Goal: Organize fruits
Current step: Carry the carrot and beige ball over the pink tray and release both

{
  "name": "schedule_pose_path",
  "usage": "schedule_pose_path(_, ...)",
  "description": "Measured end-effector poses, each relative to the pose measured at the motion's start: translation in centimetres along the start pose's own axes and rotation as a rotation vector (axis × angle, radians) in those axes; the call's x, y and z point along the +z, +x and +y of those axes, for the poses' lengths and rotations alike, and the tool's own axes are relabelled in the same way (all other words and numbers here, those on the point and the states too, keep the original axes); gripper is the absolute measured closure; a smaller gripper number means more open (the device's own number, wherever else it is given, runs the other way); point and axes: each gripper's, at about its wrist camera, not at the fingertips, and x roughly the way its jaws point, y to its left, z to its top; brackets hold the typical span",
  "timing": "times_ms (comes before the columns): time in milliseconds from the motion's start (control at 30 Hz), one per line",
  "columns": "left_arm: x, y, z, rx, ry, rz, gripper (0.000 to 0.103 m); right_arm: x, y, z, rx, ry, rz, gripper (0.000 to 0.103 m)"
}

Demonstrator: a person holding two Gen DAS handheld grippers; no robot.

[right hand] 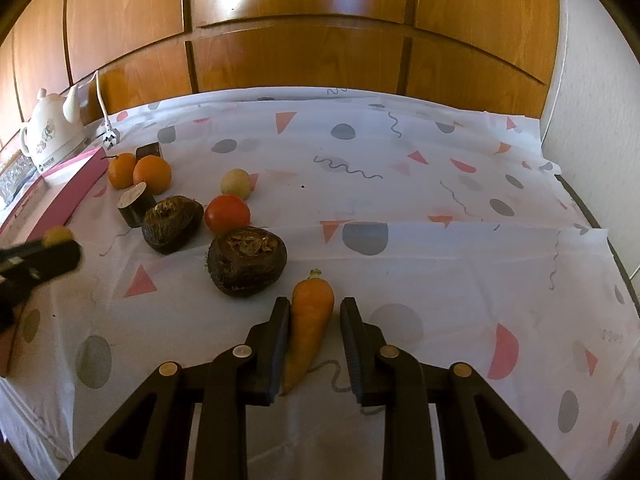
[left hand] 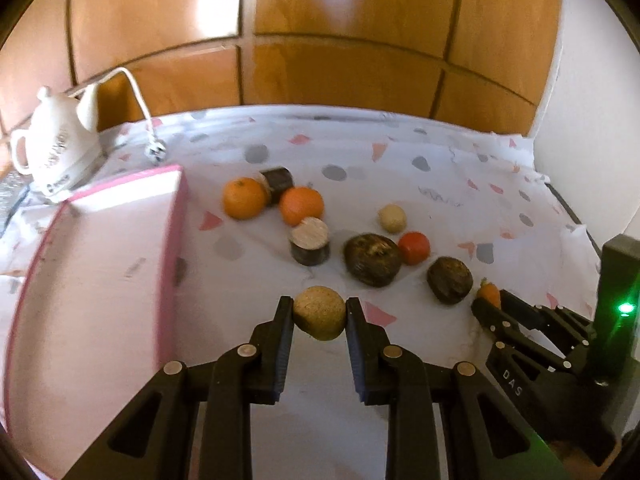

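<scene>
my left claw (left hand: pixel 320 317) clamped on tan round fruit (left hand: pixel 319 312); my right claw (right hand: pixel 315 316) apart, straddling carrot (right hand: pixel 310 320) on worktop (right hand: pixel 440 280).

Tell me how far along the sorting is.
Nothing visibly sits in the pink box yet. In hand: the left gripper pinches a tan potato; the right gripper straddles the carrot, not clamped. Left: two oranges, the tomato and the rest.
</scene>
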Motion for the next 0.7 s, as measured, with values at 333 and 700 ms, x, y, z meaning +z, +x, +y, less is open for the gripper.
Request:
schedule_pose_path(333, -0.1, -3.1, 5.2, 0.080, -0.087, -0.054, 0.077, 0.5, -1.7, 0.9, 0.010, -0.014, 0.008, 0.082)
schedule_pose_path(700, -1.1, -5.3, 11.6, 0.211, -0.202, -0.086, 0.077, 3.3, -5.7, 6.6, 0.240, -0.088, -0.032, 0.082)
